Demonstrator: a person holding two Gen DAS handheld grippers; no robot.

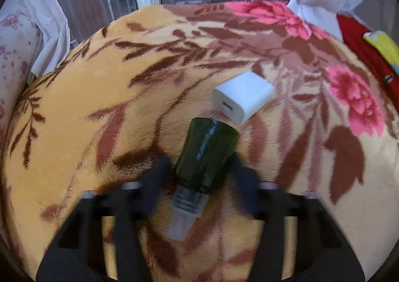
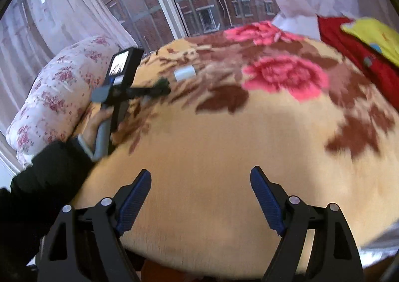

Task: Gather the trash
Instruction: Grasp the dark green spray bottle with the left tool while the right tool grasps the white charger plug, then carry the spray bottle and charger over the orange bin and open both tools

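Note:
A dark green bottle [image 1: 205, 154] with a clear cap lies on the floral blanket [image 1: 99, 107], cap end toward the camera. My left gripper [image 1: 199, 161] has a blurred finger against each side of the bottle's body and looks shut on it. A white charger cube [image 1: 243, 98] lies just beyond the bottle's base. In the right wrist view the left gripper [image 2: 160, 88] shows far left with the green bottle [image 2: 163, 82] at its tips and the charger cube [image 2: 184, 73] close by. My right gripper [image 2: 200, 178] hangs open over bare blanket [image 2: 212, 144], holding nothing.
A flowered pillow [image 2: 57, 87] lies at the bed's left edge. A red cloth [image 2: 349, 42] with a yellow item [image 2: 374, 35] sits at the far right. A hand in a dark sleeve [image 2: 49, 172] holds the left tool. Window and curtains stand behind the bed.

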